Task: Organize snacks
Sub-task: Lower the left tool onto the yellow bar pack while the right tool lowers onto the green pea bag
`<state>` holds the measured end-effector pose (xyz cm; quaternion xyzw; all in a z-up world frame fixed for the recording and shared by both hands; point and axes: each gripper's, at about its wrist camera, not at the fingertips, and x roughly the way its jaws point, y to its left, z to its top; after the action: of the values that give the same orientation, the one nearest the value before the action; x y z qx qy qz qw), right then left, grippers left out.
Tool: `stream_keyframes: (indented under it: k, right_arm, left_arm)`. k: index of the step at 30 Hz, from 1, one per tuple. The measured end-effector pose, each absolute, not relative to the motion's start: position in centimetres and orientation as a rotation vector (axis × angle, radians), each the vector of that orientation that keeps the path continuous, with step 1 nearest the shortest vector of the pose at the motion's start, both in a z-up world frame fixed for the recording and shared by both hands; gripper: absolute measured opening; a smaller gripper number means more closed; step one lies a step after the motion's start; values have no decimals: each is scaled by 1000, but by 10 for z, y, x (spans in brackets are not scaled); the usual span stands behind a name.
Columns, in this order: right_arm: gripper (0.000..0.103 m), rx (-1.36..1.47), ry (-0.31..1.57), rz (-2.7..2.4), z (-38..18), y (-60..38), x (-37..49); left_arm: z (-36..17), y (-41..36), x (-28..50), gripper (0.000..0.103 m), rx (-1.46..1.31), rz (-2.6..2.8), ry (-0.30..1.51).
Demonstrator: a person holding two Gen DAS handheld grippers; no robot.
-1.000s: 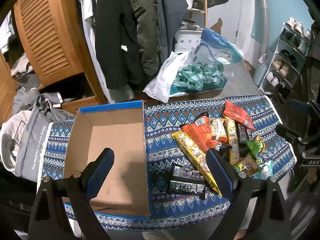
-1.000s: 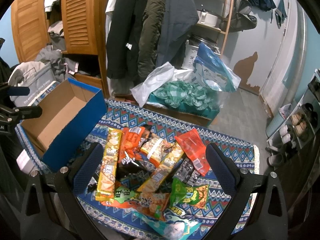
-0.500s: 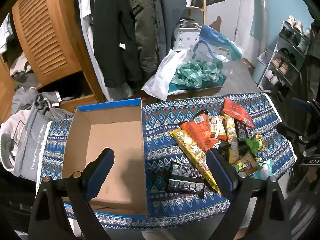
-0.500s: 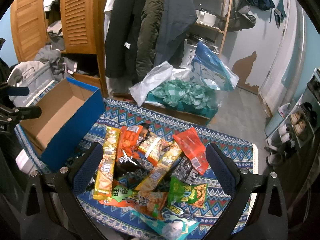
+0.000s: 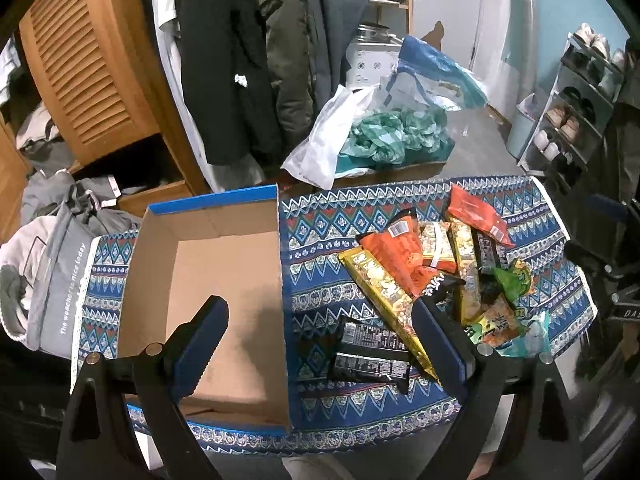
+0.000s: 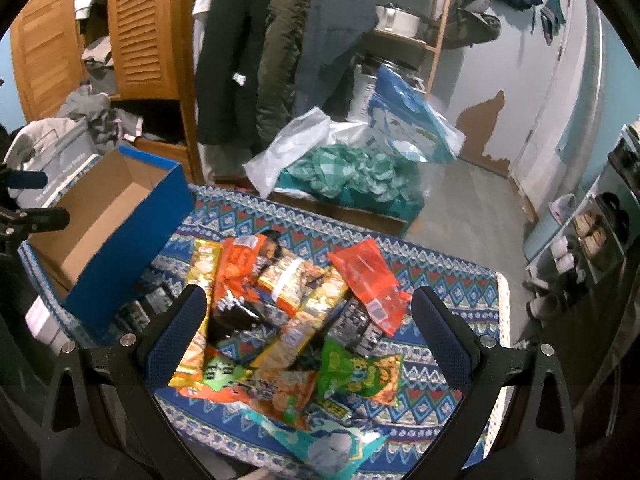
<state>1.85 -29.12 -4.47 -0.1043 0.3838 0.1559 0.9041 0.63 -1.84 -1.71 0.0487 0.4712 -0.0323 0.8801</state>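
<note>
The heap of bright foil and plastic snack packets [image 6: 288, 312] lies on the blue patterned tablecloth [image 5: 320, 248], to the right of the box, and the right gripper [image 6: 308, 328] has come lower and closer over it than it was a moment ago: the packets now fill the space between its dark blue padded fingers [image 6: 180, 332], which stand wide apart and hold nothing. I judge this to be the approach to a first pick, with nothing sorted yet. Within the heap a long yellow packet [image 6: 200, 300] lies at the left edge, an orange one [image 6: 236, 268] beside it, a translucent red-orange pouch [image 6: 368, 280] at the right, and a green packet [image 6: 360, 372] nearer the camera; a pale teal packet [image 6: 328, 448] hangs at the near table edge.

The left gripper [image 5: 320, 340] has barely moved; it hovers over the seam between box and snacks, its fingers [image 5: 204, 332] equally spread and empty. Two flat black wrapped bars [image 5: 368, 352] lie apart from the heap, just beside the box's right wall.

The open cardboard shoebox with blue outer walls [image 5: 276, 240] sits on the left part of the cloth, and its brown floor is bare: no snack is inside. Behind the table, a low tray on the floor holds crumpled green-and-white bags [image 5: 392, 136], with a white plastic bag [image 5: 324, 144] draped over its left end
</note>
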Motion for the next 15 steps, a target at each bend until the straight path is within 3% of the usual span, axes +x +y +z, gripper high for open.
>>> stream_keyframes:
  k: [15]
  right_arm:
    - [101, -191, 921, 197, -86, -346, 52]
  left_arm:
    - [-63, -47, 29, 94, 119, -60, 1124]
